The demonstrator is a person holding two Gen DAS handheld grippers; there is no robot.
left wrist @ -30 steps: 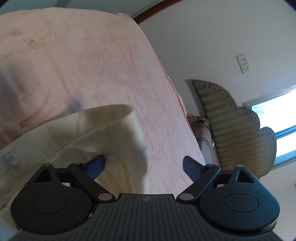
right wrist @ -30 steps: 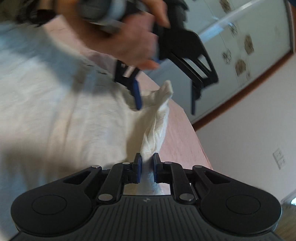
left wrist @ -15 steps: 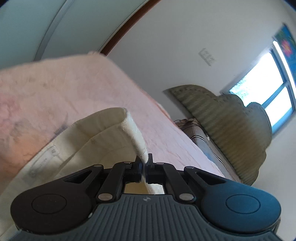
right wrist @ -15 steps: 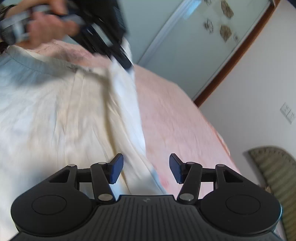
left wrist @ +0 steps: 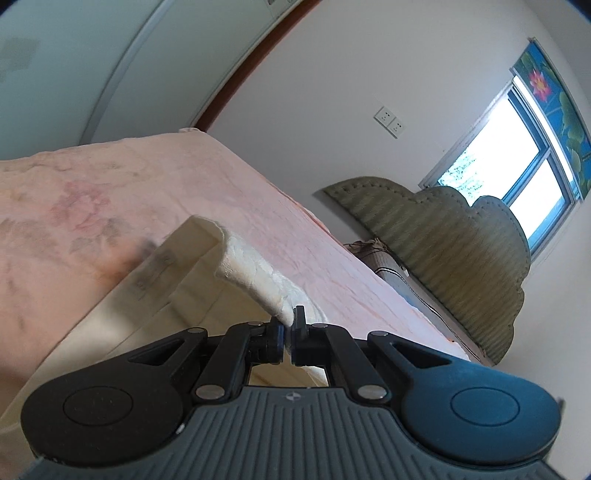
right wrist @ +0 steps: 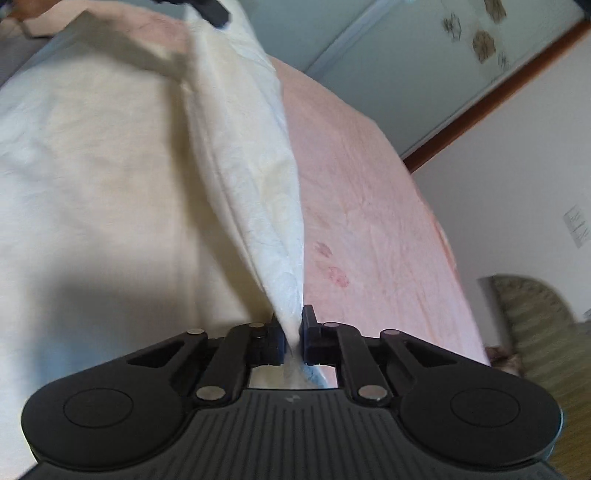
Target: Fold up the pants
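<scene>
Cream pants (left wrist: 192, 284) lie on a pink bedsheet (left wrist: 74, 192). In the left wrist view my left gripper (left wrist: 287, 326) is shut on a raised fold of the waistband edge, and a size label shows on the inside. In the right wrist view the pants (right wrist: 92, 166) spread to the left. My right gripper (right wrist: 293, 326) is closing its jaws on a lifted ridge of the fabric, and the pads press on it. That ridge runs taut up to the left gripper (right wrist: 214, 11) at the top edge.
The pink sheet (right wrist: 369, 206) covers the bed to the right of the pants. A green padded headboard (left wrist: 443, 251) and a bright window (left wrist: 517, 177) stand beyond. Wardrobe doors (right wrist: 388, 55) line the far wall.
My left gripper shut on the waistband and carried it up and away. My right gripper opened, moved along the fabric edge, then shut on it again; the cloth between the two now hangs taut.
</scene>
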